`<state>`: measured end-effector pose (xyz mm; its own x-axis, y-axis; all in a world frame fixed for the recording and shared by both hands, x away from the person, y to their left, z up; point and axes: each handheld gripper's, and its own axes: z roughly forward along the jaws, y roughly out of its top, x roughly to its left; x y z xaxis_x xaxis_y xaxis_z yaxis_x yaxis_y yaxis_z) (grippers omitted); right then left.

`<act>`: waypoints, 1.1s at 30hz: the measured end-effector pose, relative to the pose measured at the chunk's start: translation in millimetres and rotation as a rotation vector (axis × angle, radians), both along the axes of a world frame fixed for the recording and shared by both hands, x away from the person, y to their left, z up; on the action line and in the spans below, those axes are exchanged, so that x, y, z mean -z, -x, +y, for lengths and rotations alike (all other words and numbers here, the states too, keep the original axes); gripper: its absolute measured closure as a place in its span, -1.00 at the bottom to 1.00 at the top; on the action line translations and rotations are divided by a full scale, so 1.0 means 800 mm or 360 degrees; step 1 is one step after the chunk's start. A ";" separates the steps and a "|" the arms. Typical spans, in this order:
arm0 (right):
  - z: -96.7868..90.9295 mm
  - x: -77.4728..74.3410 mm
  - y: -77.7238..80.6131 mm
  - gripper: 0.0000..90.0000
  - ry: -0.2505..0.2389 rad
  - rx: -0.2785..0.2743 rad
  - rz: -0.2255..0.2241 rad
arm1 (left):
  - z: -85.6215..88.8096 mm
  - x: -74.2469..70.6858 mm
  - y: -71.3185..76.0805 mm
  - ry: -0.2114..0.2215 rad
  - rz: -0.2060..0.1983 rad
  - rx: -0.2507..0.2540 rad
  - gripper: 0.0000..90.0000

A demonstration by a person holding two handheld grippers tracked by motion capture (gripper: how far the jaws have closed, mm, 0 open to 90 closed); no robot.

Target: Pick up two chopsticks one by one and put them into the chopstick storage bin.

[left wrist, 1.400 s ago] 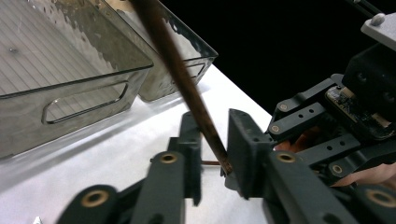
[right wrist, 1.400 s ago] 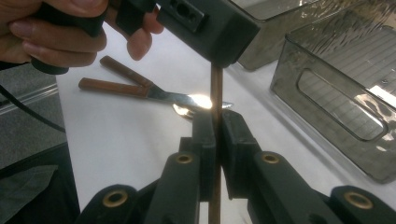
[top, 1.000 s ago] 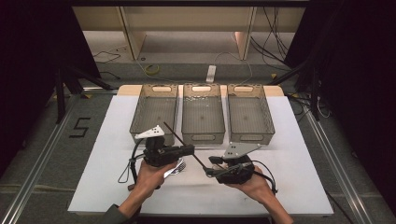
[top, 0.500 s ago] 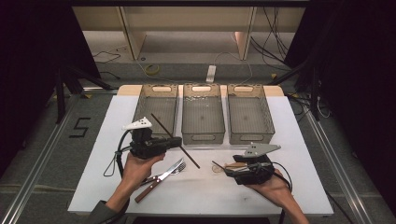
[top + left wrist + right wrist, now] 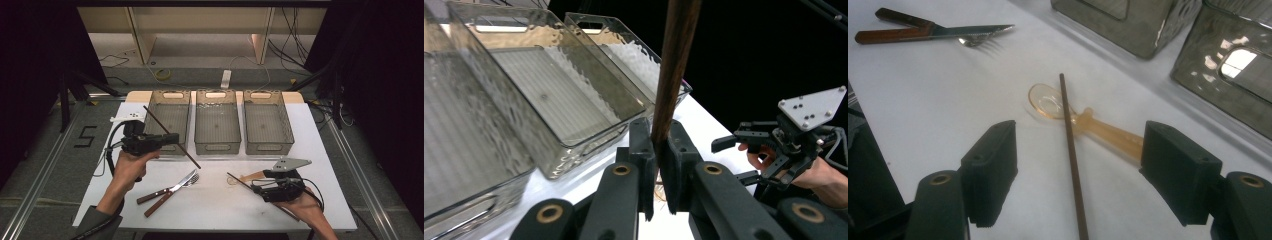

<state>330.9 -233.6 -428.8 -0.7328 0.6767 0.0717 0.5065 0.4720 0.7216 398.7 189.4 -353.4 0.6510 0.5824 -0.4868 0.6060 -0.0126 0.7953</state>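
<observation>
The left claw (image 5: 172, 138) is squeezing a long dark stick (image 5: 172, 137), and its two black jaws are pressing tight on the stick from both sides. In the high view the stick is pointing up and back at one end and down toward the white surface (image 5: 210, 200) at the other end. The left hand (image 5: 129, 165) is holding that claw up in the air, just in front of the left clear bin (image 5: 167, 120), with the arm reaching in from the bottom. The right claw (image 5: 1078, 170) is sitting low near the surface, and its jaws have just been opening wide. A second dark stick (image 5: 1070, 150) is lying flat on the surface in the gap between those jaws, but the jaws are not touching it. This stick is resting across a little orange spoon (image 5: 1088, 122). The right hand (image 5: 305, 207) is lying low by the near edge, tipping its claw toward the middle of the surface. A knife (image 5: 167, 186) and a fork (image 5: 172, 192) are lying side by side between the two hands.
</observation>
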 end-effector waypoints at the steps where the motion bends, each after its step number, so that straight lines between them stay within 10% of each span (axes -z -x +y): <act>1: -0.001 0.000 0.001 -0.33 0.0002 0.0006 0.0000 | 0.005 -0.001 -0.003 -0.0008 0.0001 -0.0006 0.87; 19: -0.003 0.004 0.008 -0.35 0.0022 -0.0021 0.0012 | 0.049 -0.035 -0.074 -0.0104 0.0112 -0.0147 0.86; 33: -0.001 0.005 0.012 -0.36 0.0016 -0.0049 0.0006 | 0.032 -0.036 -0.116 -0.0288 0.0130 -0.0233 0.86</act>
<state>321.3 -234.3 -433.0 -0.7532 0.6543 0.0675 0.4939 0.4949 0.7149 491.1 215.0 -324.3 0.5162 0.7501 -0.4133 0.6740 -0.0580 0.7365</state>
